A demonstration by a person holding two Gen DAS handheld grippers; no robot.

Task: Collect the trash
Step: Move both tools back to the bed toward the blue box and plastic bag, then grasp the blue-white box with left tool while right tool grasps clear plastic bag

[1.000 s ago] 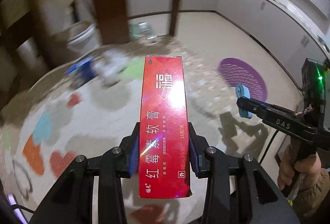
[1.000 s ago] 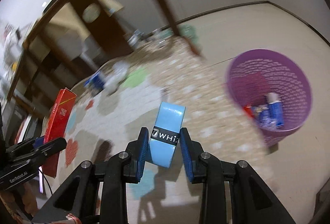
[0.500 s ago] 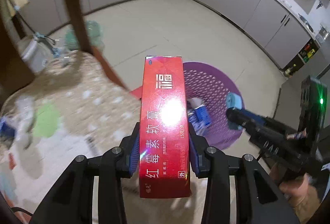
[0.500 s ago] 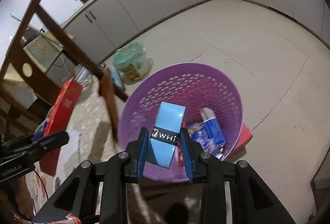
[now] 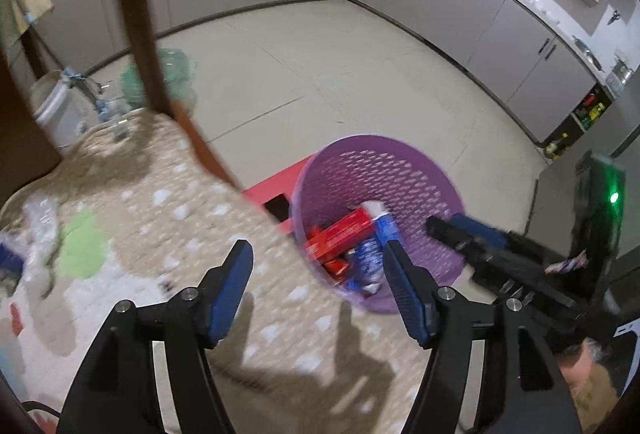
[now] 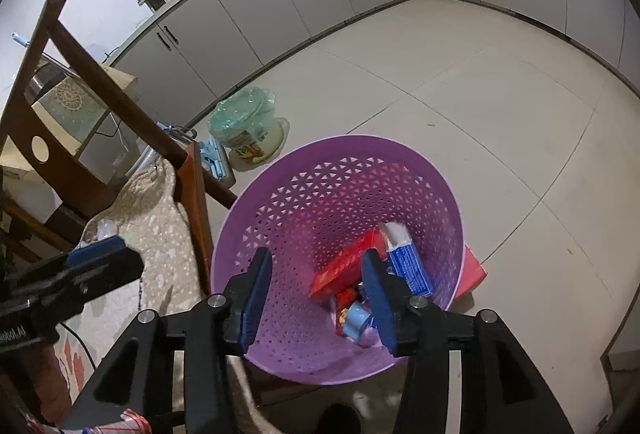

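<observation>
A purple mesh basket [image 6: 304,202] stands on the floor beside the cloth-covered table; it also shows in the left wrist view [image 5: 404,174]. Inside lie a long red box [image 6: 344,266], a blue and white box [image 6: 406,260], a small light blue item [image 6: 356,320] and other trash. The red box also shows in the left wrist view [image 5: 344,232]. My right gripper [image 6: 316,292] is open and empty, right above the basket. My left gripper [image 5: 318,290] is open and empty over the table edge, just left of the basket.
A patterned tablecloth [image 5: 132,234] covers the table, with blurred trash at its left edge [image 5: 40,230]. A brown wooden chair [image 6: 92,90] stands beside it. A covered pot [image 6: 248,126] and a white bucket [image 5: 52,110] sit on the tiled floor. Grey cabinets line the walls.
Both grippers have opened. The red box has dropped from the left gripper and the light blue item from the right gripper into the basket.
</observation>
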